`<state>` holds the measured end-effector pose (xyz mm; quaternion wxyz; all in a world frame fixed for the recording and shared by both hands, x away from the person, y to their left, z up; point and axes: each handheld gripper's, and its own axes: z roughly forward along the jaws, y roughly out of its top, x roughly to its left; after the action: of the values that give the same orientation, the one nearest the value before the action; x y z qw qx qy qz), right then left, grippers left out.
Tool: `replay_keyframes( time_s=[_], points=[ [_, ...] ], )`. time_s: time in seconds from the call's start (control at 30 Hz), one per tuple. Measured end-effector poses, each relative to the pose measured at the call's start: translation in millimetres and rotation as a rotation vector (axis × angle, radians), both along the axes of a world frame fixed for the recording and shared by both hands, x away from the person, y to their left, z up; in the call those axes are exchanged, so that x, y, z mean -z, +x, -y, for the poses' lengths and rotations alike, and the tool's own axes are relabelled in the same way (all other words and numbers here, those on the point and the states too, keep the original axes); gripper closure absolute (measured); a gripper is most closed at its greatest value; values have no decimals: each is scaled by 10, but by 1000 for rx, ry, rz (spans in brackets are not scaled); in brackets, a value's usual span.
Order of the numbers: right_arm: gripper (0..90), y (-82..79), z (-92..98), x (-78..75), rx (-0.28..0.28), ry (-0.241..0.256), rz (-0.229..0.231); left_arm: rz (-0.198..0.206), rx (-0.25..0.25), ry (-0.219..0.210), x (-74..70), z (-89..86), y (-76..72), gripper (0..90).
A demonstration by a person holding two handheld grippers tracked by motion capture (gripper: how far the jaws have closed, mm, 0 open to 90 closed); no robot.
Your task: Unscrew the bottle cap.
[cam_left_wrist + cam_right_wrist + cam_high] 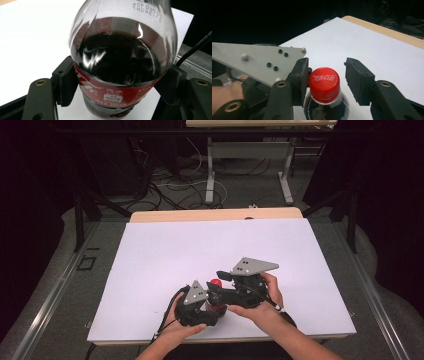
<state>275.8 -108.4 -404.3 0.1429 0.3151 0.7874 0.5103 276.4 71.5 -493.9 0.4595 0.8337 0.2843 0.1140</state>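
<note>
A cola bottle (pixel 122 62) with dark drink, a red label and a red cap (pixel 324 83) stands on the white sheet near the table's front edge. My left gripper (pixel 119 83) is shut on the cola bottle, with its pads pressing the label from both sides. In the high view the left gripper (pixel 210 307) sits low at the bottle's body. My right gripper (pixel 328 75) is open around the cap: its left pad is at the cap's side and its right pad stands off with a gap. In the high view the right gripper (pixel 218 285) comes in from the right at cap height (pixel 216 282).
The white sheet (pixel 200 245) covers most of the wooden table (pixel 215 214). The left gripper's grey plate (pixel 257 62) is close beside the right gripper's left jaw. Beyond the table are cables (pixel 170 185) on the floor and the legs of another table (pixel 210 175).
</note>
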Motion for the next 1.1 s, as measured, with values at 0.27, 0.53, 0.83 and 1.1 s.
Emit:
replay_keyframes(
  time_s=[0.27, 0.53, 0.83, 1.1],
  points=[
    [600, -2, -9, 43, -17, -11, 14, -8, 2, -2, -21, -26, 3, 294],
    [607, 113, 68, 31, -155, -28, 2, -1, 15, 5, -11, -21, 6, 293],
    [612, 595, 194, -78, -656, -117, -17, 10, 41, -3, -4, 13, -18, 294],
    [609, 744, 163, -78, -831, -118, 31, 7, 39, -5, -14, 1, -20, 294]
  ],
)
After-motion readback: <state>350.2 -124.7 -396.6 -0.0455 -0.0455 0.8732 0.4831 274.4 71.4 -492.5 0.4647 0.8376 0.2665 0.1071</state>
